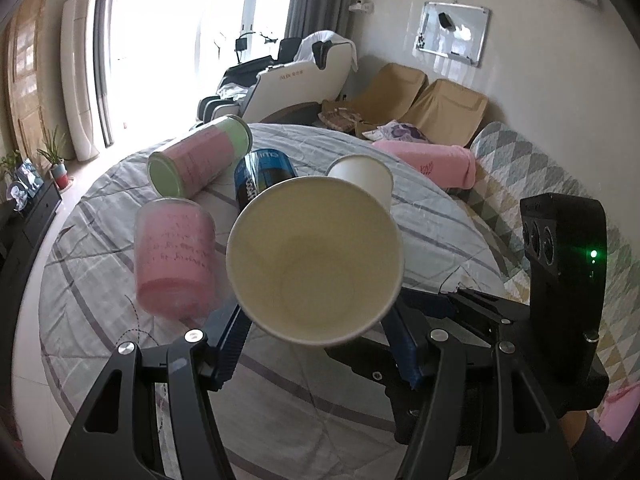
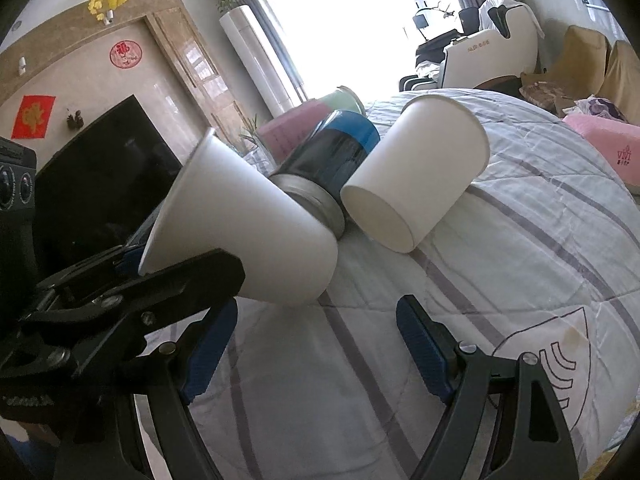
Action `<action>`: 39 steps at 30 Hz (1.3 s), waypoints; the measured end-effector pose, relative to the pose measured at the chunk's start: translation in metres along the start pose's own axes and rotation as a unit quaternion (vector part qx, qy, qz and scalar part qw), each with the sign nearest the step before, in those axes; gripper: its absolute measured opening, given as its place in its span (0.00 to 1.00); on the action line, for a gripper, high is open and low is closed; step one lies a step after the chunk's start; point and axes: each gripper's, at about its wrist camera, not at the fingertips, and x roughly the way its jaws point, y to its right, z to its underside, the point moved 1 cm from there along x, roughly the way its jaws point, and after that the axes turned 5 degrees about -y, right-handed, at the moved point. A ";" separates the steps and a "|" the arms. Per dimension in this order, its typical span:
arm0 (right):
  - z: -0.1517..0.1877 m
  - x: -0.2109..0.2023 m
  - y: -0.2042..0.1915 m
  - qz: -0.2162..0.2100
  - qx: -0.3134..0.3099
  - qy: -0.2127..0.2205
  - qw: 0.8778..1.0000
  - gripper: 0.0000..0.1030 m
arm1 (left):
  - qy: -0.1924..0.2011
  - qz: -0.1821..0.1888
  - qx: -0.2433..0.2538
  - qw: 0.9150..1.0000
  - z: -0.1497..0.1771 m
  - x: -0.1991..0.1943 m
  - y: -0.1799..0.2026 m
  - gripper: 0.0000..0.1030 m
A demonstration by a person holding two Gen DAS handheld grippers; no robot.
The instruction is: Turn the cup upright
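A white paper cup (image 1: 316, 260) is held between the blue pads of my left gripper (image 1: 316, 344), tilted with its open mouth toward the left wrist camera. The same cup (image 2: 244, 236) shows in the right wrist view, held by the other gripper's black jaws at the left. My right gripper (image 2: 316, 348) is open and empty above the bedspread, just below the held cup. A second white paper cup (image 2: 416, 172) lies on its side on the bed; it also shows in the left wrist view (image 1: 364, 180).
A blue-black can (image 2: 336, 156) lies on its side between the two cups. Two pink containers (image 1: 176, 260) (image 1: 200, 156) sit on the striped bedspread (image 2: 500, 260). A pink towel (image 1: 432, 160), chairs and a massage chair stand beyond the bed.
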 end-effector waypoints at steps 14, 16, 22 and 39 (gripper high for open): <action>0.000 -0.002 -0.003 0.007 -0.014 -0.007 1.000 0.81 | -0.012 0.002 -0.007 1.000 0.003 0.003 -0.002 0.63; 0.001 -0.003 -0.004 0.009 -0.015 -0.008 1.000 0.81 | -0.012 0.003 -0.010 1.000 0.004 0.001 -0.003 0.63; 0.005 -0.009 -0.010 0.023 -0.023 -0.015 0.999 0.81 | -0.003 0.000 -0.009 1.000 0.005 -0.010 -0.004 0.71; 0.008 -0.081 -0.055 0.112 -0.048 0.024 0.992 0.81 | 0.091 -0.104 0.010 0.990 0.014 -0.099 -0.001 0.99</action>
